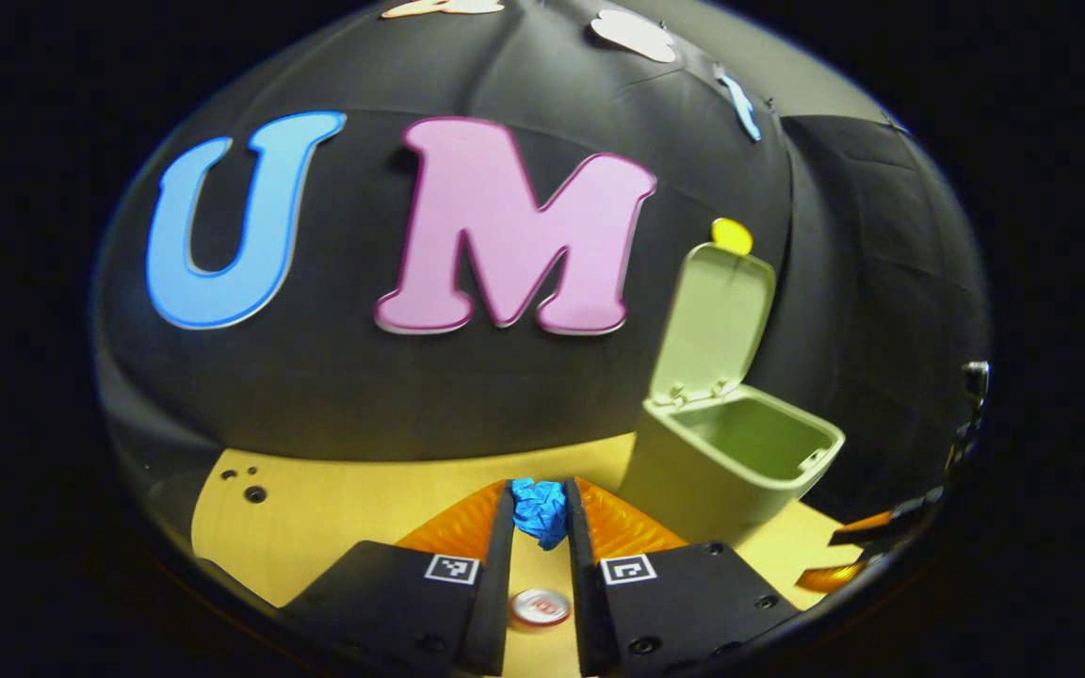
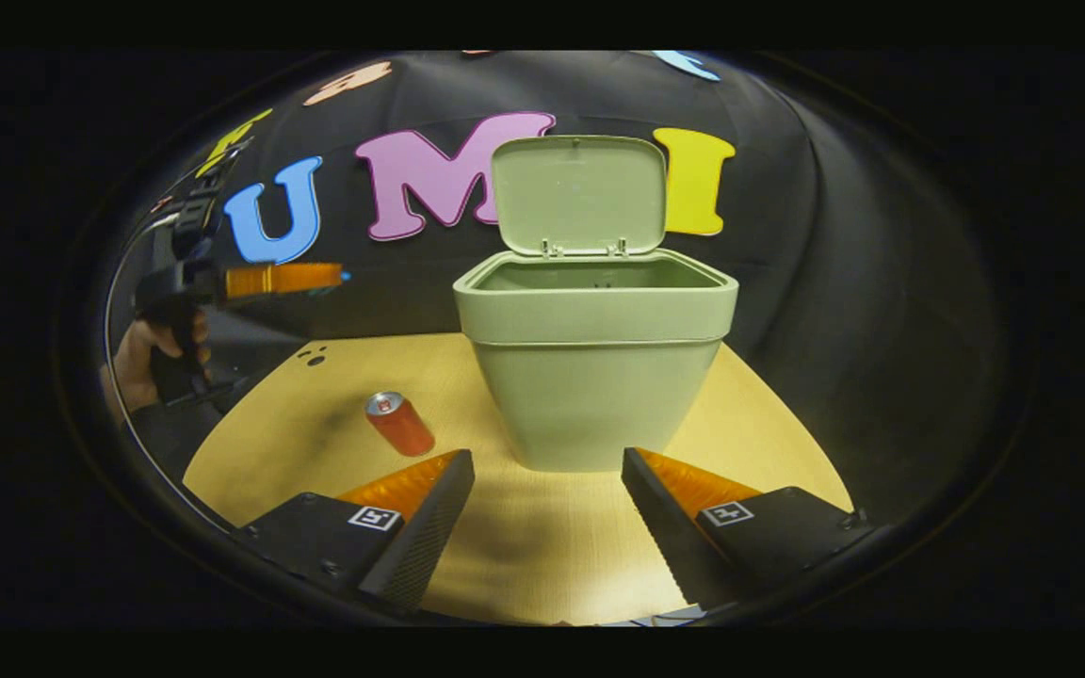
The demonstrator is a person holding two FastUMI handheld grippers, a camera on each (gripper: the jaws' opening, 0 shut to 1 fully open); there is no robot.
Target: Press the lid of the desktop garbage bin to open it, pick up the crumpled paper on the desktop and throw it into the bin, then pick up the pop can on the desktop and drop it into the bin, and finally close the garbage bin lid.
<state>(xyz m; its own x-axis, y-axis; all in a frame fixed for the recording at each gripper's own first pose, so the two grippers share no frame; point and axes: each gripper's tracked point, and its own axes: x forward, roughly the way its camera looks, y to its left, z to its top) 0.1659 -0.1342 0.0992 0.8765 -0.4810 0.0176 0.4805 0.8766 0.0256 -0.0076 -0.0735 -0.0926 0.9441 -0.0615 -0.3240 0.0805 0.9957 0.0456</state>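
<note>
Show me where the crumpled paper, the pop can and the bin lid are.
crumpled paper (image 1: 540, 509), left gripper view, its middle
pop can (image 2: 400, 425), right gripper view, its side
bin lid (image 2: 578, 193), right gripper view, its inner face

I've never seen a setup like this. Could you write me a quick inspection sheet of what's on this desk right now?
Surface: wooden desktop, small holes near one corner.
Job's things: bin with lid up; pop can lying on the desktop; crumpled paper held off it.
Clutter: nothing seen.
Grippers: left gripper shut on the paper; right gripper open, facing the bin.
Cables: nothing seen.
Surroundings: black cloth wall; a hand holding the left gripper.
</note>
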